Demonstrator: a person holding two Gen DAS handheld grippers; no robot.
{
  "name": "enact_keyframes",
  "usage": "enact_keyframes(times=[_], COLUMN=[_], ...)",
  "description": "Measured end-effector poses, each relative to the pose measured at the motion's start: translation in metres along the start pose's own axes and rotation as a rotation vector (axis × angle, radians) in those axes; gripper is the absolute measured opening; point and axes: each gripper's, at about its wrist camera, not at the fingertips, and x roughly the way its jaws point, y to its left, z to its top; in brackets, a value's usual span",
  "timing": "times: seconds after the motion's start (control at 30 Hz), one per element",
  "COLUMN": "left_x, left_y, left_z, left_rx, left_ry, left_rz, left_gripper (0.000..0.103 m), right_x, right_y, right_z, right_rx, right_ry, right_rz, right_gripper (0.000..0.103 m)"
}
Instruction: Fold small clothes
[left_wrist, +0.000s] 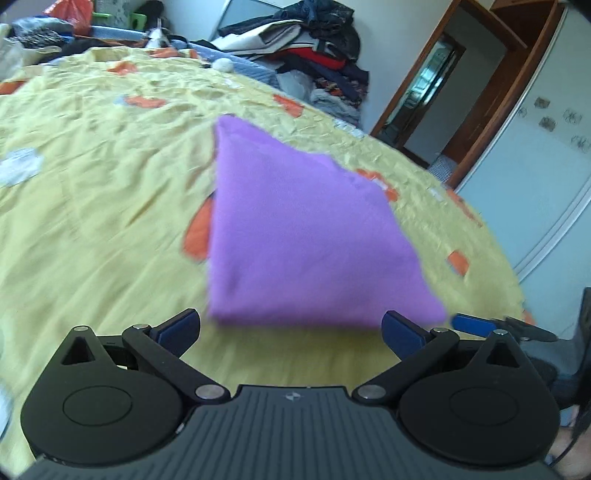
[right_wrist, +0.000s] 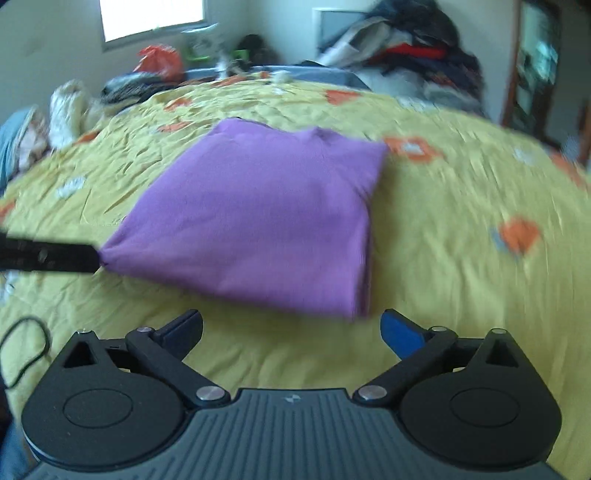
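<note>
Garment (left_wrist: 295, 236) seemingly just beyond open tongs (left_wrist: 291, 326)

The bed (left_wrist: 92, 192) has a wrinkly yellow sheet with orange patches. A folded purple garment (left_wrist: 295, 236) lies flat on it, clothes heaped (left_wrist: 317, 48) along the far edge.

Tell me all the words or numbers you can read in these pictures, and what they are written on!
No words or numbers can be read anywhere.
Left hand-held gripper: only a tiny emblem on its ribbed body, no letters.
Right hand-held gripper: the same tiny emblem, no letters.
Purple folded garment: plain, no label showing.
Yellow bedsheet: orange and white patches only, blurred.
</note>
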Motion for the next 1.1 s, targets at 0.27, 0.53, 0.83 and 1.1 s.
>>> enact_keyframes(times=[0.27, 0.53, 0.83, 1.1], left_x=[-0.005, 0.018, 0.025, 0.028], left_y=[-0.002, -0.025, -0.029, -0.029], left_z=[-0.041, -0.048, -0.049, -0.051], left_rx=[0.066, 0.17, 0.205, 0.228], left_ry=[0.027, -0.027, -0.059, -0.076], left_rz=[0.096, 0.224, 0.259, 0.274], left_gripper=[0.103, 0.103, 0.103, 0.103], right_x=[0.012, 0.016, 0.02, 0.021], right_y=[0.027, 0.029, 0.025, 0.024], right_z=[-0.016, -0.018, -0.015, -0.015], right_rx=[0.008, 0.047, 0.064, 0.064], right_ry=[0.039, -0.018, -0.03, -0.033], right_rz=[-0.129, -0.167, -0.187, -0.187], right_gripper=[0.103, 0.103, 0.103, 0.103])
